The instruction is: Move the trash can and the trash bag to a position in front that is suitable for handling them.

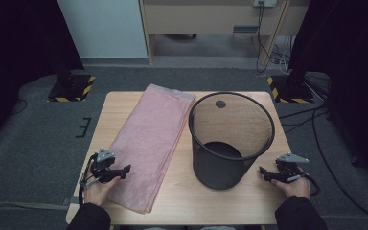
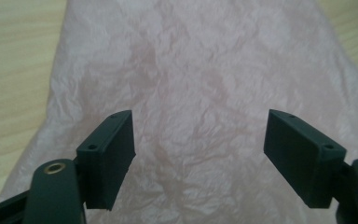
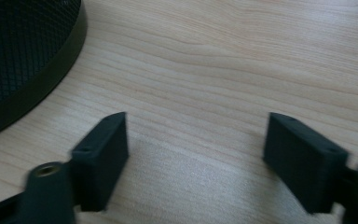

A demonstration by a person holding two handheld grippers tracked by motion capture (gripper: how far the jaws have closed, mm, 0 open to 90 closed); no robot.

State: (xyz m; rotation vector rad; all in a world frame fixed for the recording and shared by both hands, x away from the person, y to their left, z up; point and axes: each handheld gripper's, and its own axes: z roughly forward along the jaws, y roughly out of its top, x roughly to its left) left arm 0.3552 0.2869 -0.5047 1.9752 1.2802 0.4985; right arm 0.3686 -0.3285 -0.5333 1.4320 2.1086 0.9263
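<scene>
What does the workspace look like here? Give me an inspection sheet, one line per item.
Surface: light wooden table, no spills seen.
Job's things: folded pink plastic bag lying flat along the table's left half; black mesh wastebasket upright to its right, nothing seen inside.
Clutter: nothing seen.
Grippers: left tongs open over the bag's near end, nothing between the jaws; right tongs open over bare wood beside the wastebasket's base.
Cables: a cable trails from each gripper; loose cables lie on the floor at the far right.
Surroundings: grey carpet, two stand bases with hazard stripes, wooden furniture behind.
</scene>
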